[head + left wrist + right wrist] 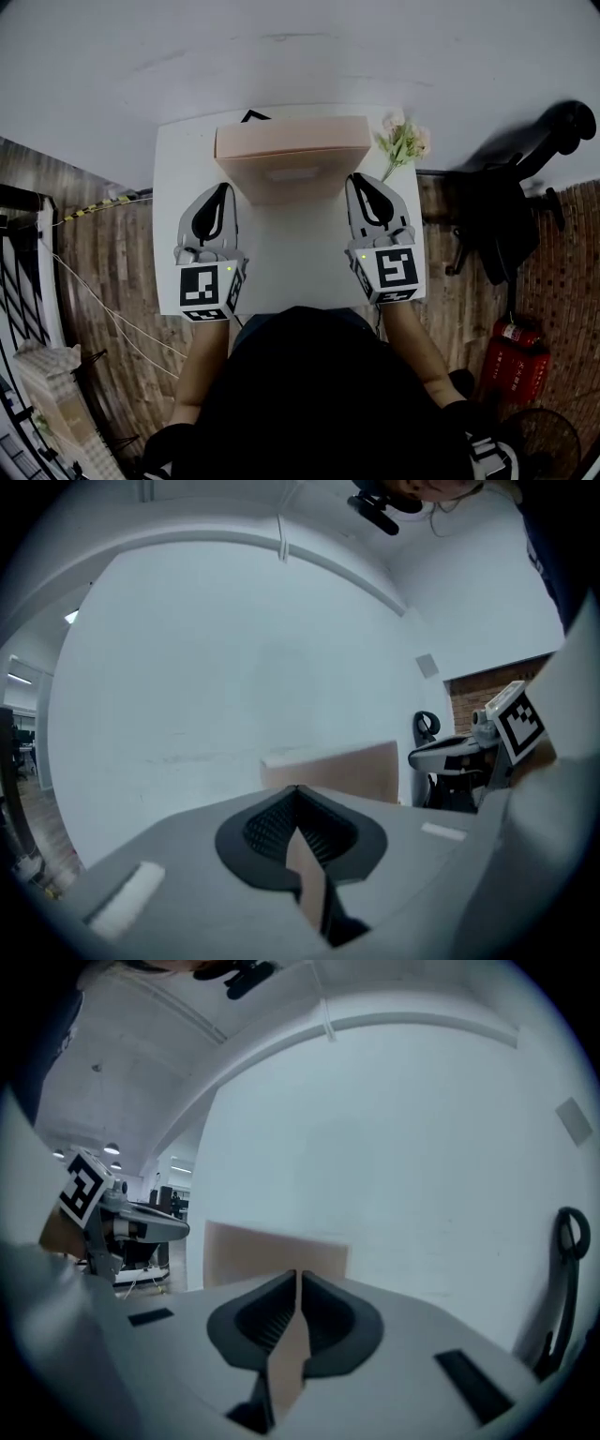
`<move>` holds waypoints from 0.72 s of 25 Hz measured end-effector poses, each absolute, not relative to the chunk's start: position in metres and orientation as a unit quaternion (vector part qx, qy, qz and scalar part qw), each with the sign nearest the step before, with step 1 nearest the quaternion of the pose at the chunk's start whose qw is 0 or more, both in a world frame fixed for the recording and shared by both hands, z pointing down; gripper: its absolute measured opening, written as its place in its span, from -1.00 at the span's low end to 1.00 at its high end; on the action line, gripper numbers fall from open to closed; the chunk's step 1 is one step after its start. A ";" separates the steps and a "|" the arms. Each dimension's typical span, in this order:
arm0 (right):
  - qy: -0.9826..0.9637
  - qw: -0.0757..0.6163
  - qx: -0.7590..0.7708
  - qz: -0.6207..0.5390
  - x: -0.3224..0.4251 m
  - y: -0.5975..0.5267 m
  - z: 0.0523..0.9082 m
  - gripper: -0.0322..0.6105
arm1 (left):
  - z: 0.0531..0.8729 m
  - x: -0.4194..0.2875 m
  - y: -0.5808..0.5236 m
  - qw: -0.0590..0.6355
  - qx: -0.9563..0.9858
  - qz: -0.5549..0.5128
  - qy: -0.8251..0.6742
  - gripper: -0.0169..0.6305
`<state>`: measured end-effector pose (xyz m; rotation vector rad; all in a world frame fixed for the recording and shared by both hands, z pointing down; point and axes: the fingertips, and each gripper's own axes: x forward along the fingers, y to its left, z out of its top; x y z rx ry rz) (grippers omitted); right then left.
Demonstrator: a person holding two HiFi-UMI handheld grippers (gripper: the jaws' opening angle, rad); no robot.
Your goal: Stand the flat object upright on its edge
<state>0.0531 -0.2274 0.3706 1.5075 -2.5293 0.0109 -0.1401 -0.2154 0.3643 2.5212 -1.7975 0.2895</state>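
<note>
Both tools are pinched narrow. The left tool (pixel 223 189) and the right tool (pixel 361 180) each show their jaws together in their own views. Only a thin tan sliver lies in each slit, and I cannot tell what it is.

A white wall (pixel 281 56) closes the far side. Wood-plank floor (pixel 103 244) spreads to the left and right. A small white worktop (pixel 281 253) stands against the wall. A black chair (pixel 497 216) crowds its right side.

The flat box (pixel 291 173) stands on its long edge at the far side of the worktop, upright or nearly so. Its broad face is turned toward the person.

The tools flank that face, one just beside each end; I cannot tell whether either touches it. The near half of the worktop between them is bare. Both tool bodies hang over the side edges.

A red fire extinguisher (pixel 514 361) stands on the floor at the right. A flower sprig (pixel 403 141) sits at the far right corner, just beside the box's end.
</note>
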 end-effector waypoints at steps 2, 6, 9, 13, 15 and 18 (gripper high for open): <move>-0.854 0.074 0.515 -0.023 0.047 -0.227 0.334 -0.83 | 0.331 -0.135 -0.214 0.001 0.809 0.079 -0.582 -0.91; -0.845 0.018 0.533 -0.048 0.048 -0.222 0.268 -0.84 | 0.270 -0.129 -0.206 -0.021 0.806 0.043 -0.590 -0.91; -0.837 -0.004 0.544 -0.065 0.048 -0.214 0.229 -0.85 | 0.232 -0.134 -0.196 -0.041 0.795 0.017 -0.605 -0.91; -0.829 -0.016 0.553 -0.087 0.047 -0.205 0.200 -0.85 | 0.203 -0.134 -0.188 -0.058 0.791 -0.001 -0.609 -0.91; -0.827 -0.024 0.554 -0.090 0.048 -0.200 0.193 -0.85 | 0.197 -0.130 -0.184 -0.063 0.795 -0.005 -0.603 -0.91; -0.826 -0.025 0.556 -0.087 0.046 -0.193 0.194 -0.85 | 0.199 -0.127 -0.181 -0.066 0.801 -0.002 -0.595 -0.91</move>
